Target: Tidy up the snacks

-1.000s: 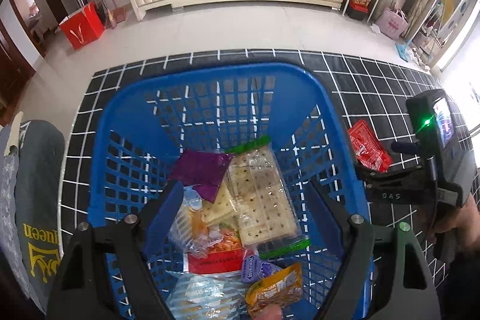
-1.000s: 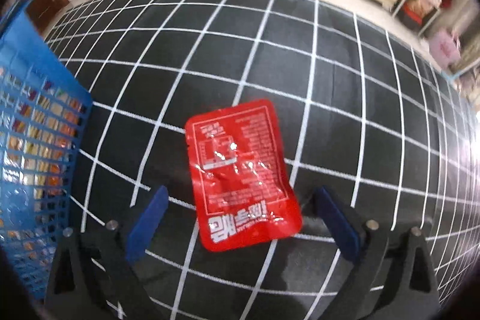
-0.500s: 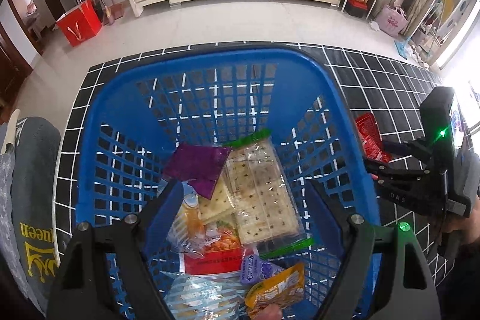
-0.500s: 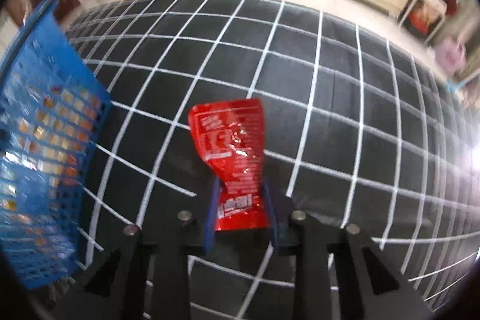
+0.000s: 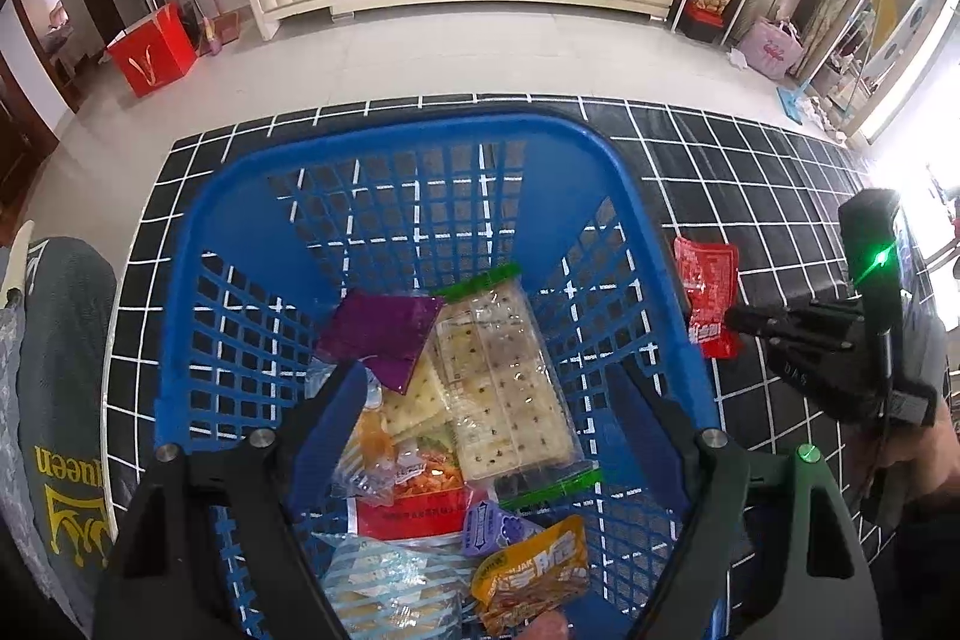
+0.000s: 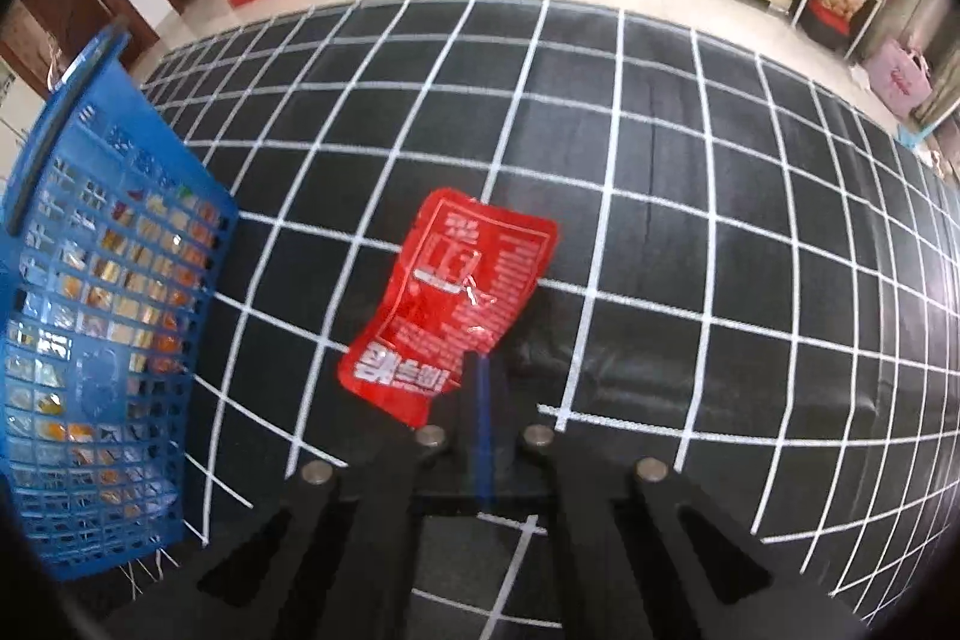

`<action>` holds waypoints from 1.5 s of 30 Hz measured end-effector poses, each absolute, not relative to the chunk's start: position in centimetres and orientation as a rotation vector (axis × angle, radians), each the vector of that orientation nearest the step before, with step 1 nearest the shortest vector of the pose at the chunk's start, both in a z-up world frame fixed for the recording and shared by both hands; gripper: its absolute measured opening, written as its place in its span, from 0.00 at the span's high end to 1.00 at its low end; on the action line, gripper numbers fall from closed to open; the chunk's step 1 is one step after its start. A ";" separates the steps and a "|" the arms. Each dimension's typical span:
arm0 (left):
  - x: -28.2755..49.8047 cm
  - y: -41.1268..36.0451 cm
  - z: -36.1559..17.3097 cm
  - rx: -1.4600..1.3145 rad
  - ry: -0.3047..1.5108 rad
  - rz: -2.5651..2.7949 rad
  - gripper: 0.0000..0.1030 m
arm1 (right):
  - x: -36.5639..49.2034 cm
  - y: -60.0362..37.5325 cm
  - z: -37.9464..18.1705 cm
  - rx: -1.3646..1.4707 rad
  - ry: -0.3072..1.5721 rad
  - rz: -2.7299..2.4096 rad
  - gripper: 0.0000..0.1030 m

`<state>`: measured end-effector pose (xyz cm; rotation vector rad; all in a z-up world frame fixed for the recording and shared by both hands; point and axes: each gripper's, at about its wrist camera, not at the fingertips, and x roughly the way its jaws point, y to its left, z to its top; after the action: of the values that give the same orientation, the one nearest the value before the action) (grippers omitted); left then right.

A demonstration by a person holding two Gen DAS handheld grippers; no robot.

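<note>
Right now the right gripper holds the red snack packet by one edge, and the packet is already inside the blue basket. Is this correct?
Not quite. The right gripper does hold the red snack packet by one edge, but the packet is outside the blue basket, over the black grid mat beside it. The right wrist view shows this.

Glossy, crinkled red foil packet pinched by matt black plastic right gripper with blue pads, beside shiny moulded blue plastic basket of clear crackly wrappers, over matt black cloth gridded in white.
</note>
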<state>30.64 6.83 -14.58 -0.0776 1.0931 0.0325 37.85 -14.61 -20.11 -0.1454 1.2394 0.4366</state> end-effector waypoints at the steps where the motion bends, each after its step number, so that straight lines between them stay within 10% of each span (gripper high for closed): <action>1: 30.5 6.9 -14.4 -0.077 1.092 0.032 0.21 | 37.3 -14.6 -19.7 -0.141 1.234 0.442 0.99; 22: 22.7 10.3 -6.7 -0.092 0.936 0.038 0.21 | 29.5 -7.6 -3.8 -0.113 0.978 0.559 0.99; 45: 18.9 17.0 -9.1 -0.130 0.953 0.114 0.17 | 29.3 4.2 -11.9 -0.340 1.181 0.514 0.99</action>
<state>18.95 17.03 -9.05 -0.1296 0.9533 0.1136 29.35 4.20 -11.87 -0.3404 1.1811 0.5143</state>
